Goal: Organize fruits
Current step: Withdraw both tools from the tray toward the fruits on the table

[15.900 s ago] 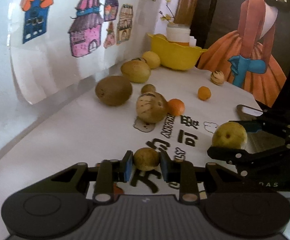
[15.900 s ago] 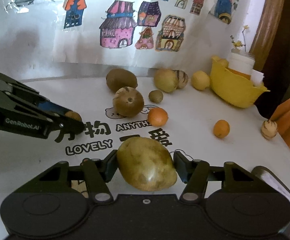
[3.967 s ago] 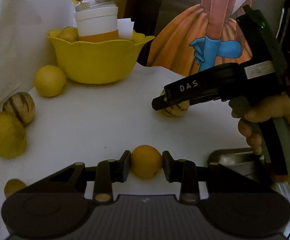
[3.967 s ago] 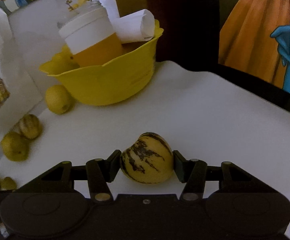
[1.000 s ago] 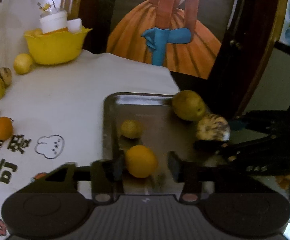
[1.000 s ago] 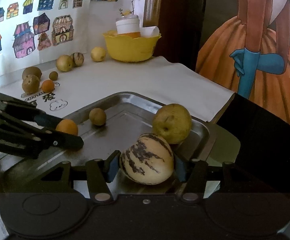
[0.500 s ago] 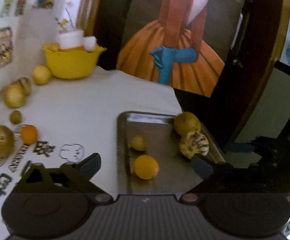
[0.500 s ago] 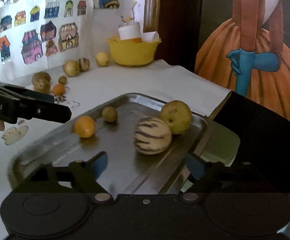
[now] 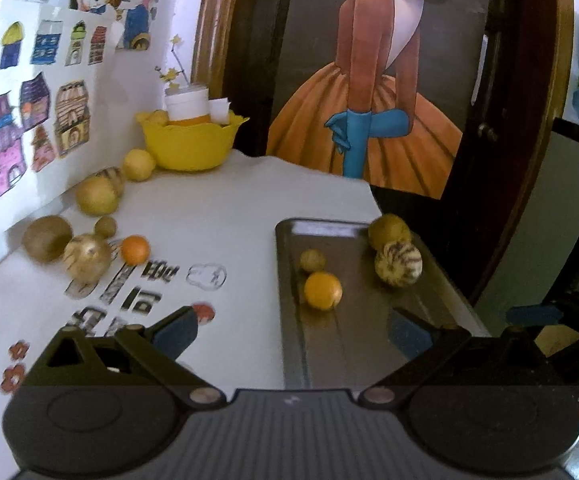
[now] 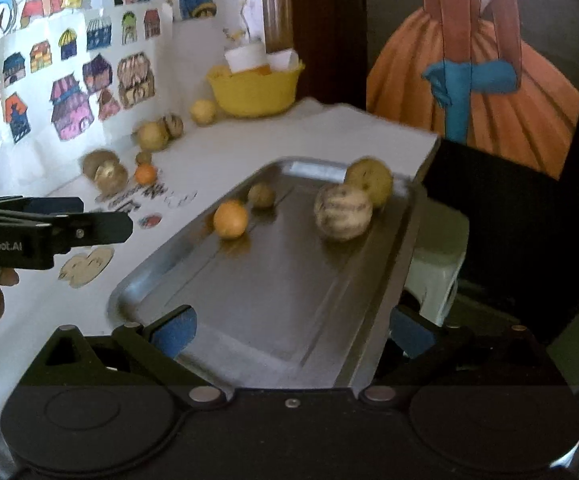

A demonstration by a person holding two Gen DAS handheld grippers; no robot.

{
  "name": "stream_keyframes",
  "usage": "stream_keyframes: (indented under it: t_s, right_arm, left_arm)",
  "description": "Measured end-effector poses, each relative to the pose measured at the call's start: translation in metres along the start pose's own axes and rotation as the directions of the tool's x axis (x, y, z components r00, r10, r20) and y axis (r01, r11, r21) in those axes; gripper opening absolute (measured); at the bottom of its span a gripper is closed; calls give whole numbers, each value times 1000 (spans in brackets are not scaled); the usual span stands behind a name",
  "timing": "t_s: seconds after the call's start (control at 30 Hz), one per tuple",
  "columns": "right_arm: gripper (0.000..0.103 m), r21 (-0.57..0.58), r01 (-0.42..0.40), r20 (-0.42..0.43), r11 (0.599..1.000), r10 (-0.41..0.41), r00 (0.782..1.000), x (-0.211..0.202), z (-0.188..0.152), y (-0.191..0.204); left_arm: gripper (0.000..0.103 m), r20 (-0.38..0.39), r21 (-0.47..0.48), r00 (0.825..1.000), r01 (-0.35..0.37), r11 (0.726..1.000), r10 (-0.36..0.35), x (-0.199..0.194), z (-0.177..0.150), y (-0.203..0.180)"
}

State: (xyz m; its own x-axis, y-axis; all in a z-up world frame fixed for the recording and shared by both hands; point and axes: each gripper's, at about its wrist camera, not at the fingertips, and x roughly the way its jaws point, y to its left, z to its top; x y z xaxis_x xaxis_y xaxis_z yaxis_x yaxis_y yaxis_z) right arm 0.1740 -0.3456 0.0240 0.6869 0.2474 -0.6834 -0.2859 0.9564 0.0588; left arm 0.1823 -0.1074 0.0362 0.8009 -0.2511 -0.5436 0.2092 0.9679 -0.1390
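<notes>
Both tools withdrawn, wide and empty, left tool (image 9: 293,330), right tool (image 10: 291,328), orange (image 9: 322,290) on tray (image 9: 369,344), possibly steel.

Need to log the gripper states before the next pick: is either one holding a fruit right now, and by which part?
Nothing is held. The left gripper and right gripper are both open and empty; the orange and striped melon lie loose in the metal tray.
</notes>
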Motion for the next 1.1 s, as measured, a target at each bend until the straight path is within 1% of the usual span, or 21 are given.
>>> stream_keyframes:
  t_s: [0.13,0.3,0.43,0.53,0.7,0.8,1.1]
  right_arm:
    - [102,-6,4,-63,1000,-5,998,-12,-11,20]
    - [102,-17,-25,-109,1000,23,994,-25,-22,43]
    - [102,-35,-67,-147,997,61,987,-28,-25,64]
    - [102,-45,-115,-171,992,106,980,-28,-23,79]
    - [102,-89,-182,-188,979,163,969,-25,-20,103]
    - [102,-121,-214,-191,969,189,963,-21,-16,115]
    - [102,-260,-277,-183,925,235,955,-1,-3,139]
  left_arm:
    - [103,-20,-10,1000,2,1000,-2,-19,-13,9]
    - [103,-49,-25,999,-21,999,19,-43,-29,28]
    - [103,-68,-53,996,-60,997,56,-61,-38,49]
    - [103,-83,-86,992,-98,991,91,-72,-42,67]
    - [103,-91,-116,982,-174,978,164,-85,-45,98]
    - [103,-101,-146,973,-220,964,207,-90,-47,118]
    - [103,-113,-184,952,-302,935,285,-99,-52,160]
